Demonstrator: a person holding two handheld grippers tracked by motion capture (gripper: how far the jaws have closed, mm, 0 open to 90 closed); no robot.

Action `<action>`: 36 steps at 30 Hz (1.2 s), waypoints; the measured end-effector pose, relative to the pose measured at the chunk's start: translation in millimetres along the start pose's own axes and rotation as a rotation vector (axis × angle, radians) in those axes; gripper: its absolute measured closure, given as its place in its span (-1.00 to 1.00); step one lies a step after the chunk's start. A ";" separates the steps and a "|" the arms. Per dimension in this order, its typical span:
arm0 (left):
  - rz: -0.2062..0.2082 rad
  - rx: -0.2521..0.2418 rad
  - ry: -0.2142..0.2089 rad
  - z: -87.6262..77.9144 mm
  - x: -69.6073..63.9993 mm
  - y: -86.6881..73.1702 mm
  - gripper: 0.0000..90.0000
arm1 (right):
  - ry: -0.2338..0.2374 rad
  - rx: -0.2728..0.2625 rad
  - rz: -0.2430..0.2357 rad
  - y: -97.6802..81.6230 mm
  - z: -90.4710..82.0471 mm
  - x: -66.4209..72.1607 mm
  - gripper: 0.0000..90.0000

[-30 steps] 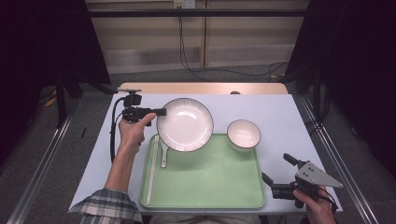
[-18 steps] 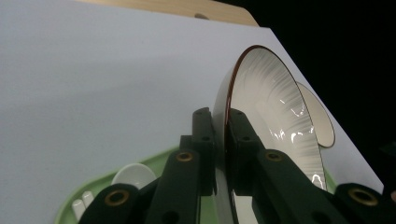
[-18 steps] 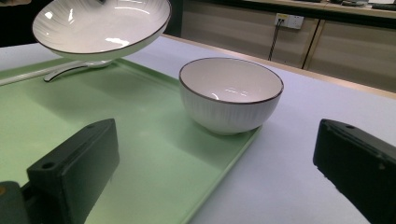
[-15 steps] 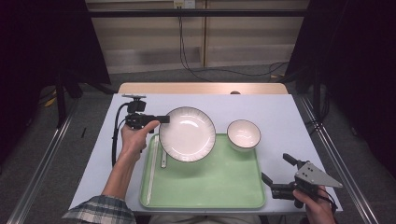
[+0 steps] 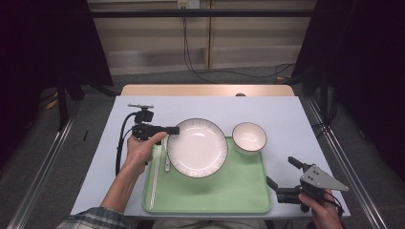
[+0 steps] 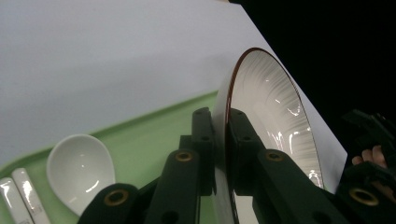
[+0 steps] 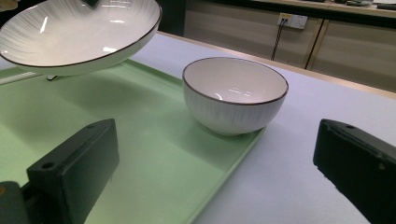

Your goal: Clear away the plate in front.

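Right now the left gripper (image 5: 173, 130) pinches the left rim of the round white plate with a thin dark edge (image 5: 197, 147), its jaws nearly closed on that rim. Seen from the right gripper view, the plate hangs above the flat light green tray (image 5: 229, 195), face up and tipped a little. It is round, so it has no long side. Under it lie a white spoon (image 6: 79, 170) and white chopsticks (image 5: 154, 181). A small white bowl (image 5: 249, 137) sits on the tray's far right corner. The right gripper (image 5: 279, 183) waits near the tray with wide open jaws, holding nothing.
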State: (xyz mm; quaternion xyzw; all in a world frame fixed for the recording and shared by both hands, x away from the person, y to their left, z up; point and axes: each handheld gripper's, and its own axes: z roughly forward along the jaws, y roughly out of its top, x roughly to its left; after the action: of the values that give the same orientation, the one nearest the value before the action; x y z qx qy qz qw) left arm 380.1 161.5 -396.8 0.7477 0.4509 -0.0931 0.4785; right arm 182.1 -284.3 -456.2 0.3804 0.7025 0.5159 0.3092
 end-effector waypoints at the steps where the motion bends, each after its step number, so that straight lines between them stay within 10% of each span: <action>1: 0.011 0.011 0.004 1.0 -2.9 -1.0 0.85 | -0.003 -0.001 0.002 -0.1 0.4 0.0 -1.00; 28: 0.021 0.118 -0.006 41.2 -2.9 -33.4 0.84 | -0.004 -0.002 0.003 0.6 1.5 -1.2 -1.00; 36: 0.084 0.145 0.075 46.9 -4.3 -35.7 0.89 | 0.003 -0.006 0.002 1.0 1.2 0.1 -1.00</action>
State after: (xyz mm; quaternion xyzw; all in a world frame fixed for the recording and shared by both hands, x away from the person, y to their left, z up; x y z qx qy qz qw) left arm 364.2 126.3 -441.5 0.8015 0.4290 -0.0773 0.4095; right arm 183.3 -283.4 -455.6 0.3792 0.7011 0.5190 0.3087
